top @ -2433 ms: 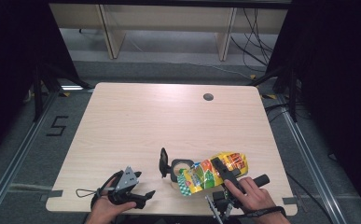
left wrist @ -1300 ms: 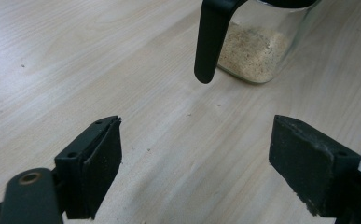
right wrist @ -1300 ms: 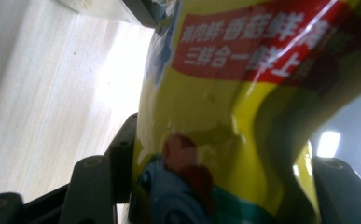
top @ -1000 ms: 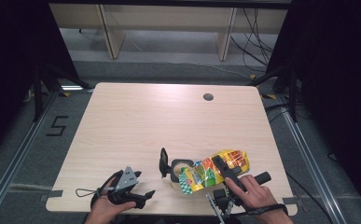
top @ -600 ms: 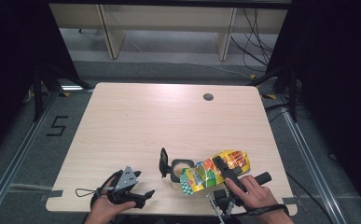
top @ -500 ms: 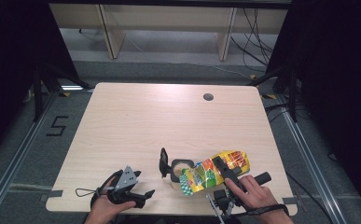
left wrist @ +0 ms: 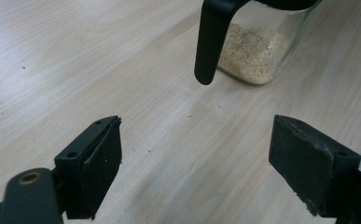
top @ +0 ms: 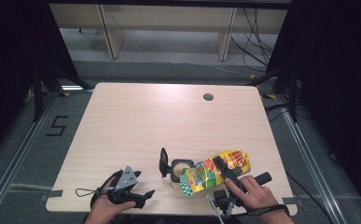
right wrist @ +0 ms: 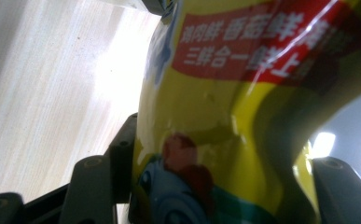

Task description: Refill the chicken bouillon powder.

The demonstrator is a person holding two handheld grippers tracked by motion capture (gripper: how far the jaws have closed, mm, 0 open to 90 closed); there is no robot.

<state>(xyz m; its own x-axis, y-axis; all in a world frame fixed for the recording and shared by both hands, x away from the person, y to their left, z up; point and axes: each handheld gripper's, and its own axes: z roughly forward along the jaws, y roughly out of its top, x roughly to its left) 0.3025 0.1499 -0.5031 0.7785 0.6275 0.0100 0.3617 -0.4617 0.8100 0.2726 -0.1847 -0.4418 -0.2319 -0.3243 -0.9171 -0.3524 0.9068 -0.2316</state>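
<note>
A yellow printed seasoning bag [top: 218, 169] [right wrist: 243, 112] lies tilted, its torn mouth over a small glass jar [top: 180, 167] near the table's front edge. My right gripper [top: 224, 169] [right wrist: 229, 186] is shut on the bag, one jaw at each side of it. The jar [left wrist: 255, 51] holds beige powder, and its black flip lid [top: 163, 162] [left wrist: 211, 42] stands open to the left. My left gripper [top: 141, 196] [left wrist: 199, 149] rests low at the front left. It is open with bare wood between its jaws and points toward the jar.
The wooden table [top: 145, 121] has a round cable hole [top: 208, 97] at the back right. Both hands sit at the table's front edge. Dark floor, rails and shelving legs surround the table.
</note>
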